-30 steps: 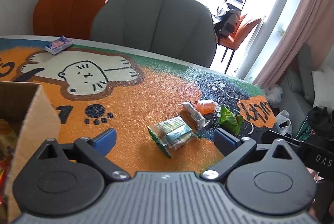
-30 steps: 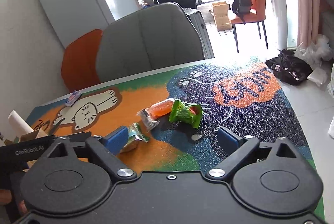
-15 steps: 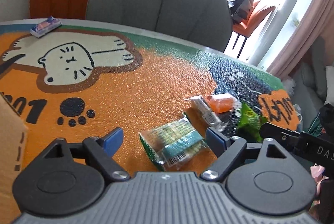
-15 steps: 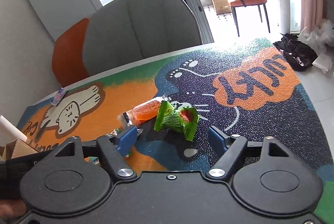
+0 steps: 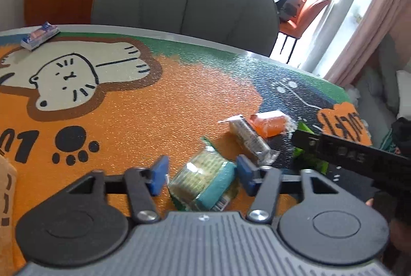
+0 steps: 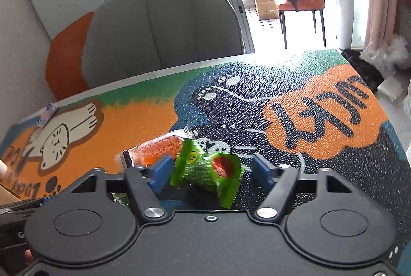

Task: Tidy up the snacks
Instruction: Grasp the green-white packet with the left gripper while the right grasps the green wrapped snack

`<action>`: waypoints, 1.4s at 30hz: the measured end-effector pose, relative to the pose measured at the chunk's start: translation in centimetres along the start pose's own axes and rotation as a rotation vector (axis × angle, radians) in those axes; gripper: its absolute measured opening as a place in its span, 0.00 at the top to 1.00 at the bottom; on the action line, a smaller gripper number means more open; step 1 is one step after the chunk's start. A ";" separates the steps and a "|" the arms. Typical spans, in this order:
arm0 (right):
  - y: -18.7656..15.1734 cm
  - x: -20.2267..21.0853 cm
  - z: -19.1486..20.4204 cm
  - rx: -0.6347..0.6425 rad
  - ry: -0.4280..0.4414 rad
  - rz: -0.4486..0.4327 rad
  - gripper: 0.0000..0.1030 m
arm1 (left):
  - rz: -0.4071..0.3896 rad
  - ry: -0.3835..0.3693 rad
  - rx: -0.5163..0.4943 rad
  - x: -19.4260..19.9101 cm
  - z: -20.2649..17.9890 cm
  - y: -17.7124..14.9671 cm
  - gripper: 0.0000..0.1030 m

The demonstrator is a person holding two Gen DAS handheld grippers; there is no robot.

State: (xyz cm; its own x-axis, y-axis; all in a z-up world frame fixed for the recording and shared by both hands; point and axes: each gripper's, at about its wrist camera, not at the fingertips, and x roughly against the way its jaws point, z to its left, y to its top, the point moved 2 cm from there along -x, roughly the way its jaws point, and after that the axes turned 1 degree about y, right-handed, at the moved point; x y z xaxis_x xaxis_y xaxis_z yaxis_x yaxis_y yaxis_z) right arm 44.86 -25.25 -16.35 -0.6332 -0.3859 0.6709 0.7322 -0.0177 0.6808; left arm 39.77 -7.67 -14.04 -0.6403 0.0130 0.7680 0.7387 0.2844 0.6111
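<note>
Two parted tongs, left [image 5: 200, 172] around a teal-banded packet [image 5: 205, 182], right [image 6: 209, 172] around a green candy [image 6: 208, 170], neither gripped.

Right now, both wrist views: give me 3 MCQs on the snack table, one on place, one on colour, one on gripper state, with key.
1. Where does the blue-and-pink packet lie?
A. far edge of the mat, by the cat drawing
B. between the left gripper's fingers
C. on the grey chair

2. What colour is the candy wrapper between the right gripper's fingers?
A. blue
B. green
C. white

3. How does the left gripper stand around the cracker pack?
A. shut tight, pack lifted
B. open, fingers either side of the pack
C. nowhere near it

Key: 1 A, it sits beside the cat's paw at the mat's far edge. 2 B, bright green with a red spot. 3 B, blue pads flank the pack on the mat.
</note>
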 end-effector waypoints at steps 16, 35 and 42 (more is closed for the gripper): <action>-2.9 4.2 0.4 -0.028 0.065 0.011 0.76 | -0.022 0.007 0.002 4.0 1.3 -1.8 0.58; -5.3 10.5 4.1 -0.012 0.118 -0.071 0.76 | -0.116 -0.028 -0.013 11.5 2.4 -3.3 0.58; -5.1 12.1 6.9 0.015 0.160 -0.111 0.76 | -0.166 -0.026 -0.005 14.5 3.9 -2.8 0.58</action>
State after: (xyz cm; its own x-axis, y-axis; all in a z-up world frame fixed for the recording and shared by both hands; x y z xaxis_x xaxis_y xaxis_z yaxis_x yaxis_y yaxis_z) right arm 31.74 -23.46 -9.64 -0.6612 -0.5237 0.5371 0.6556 -0.0552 0.7531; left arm 27.56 -4.53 -5.39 -0.7587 -0.0094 0.6513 0.6233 0.2801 0.7301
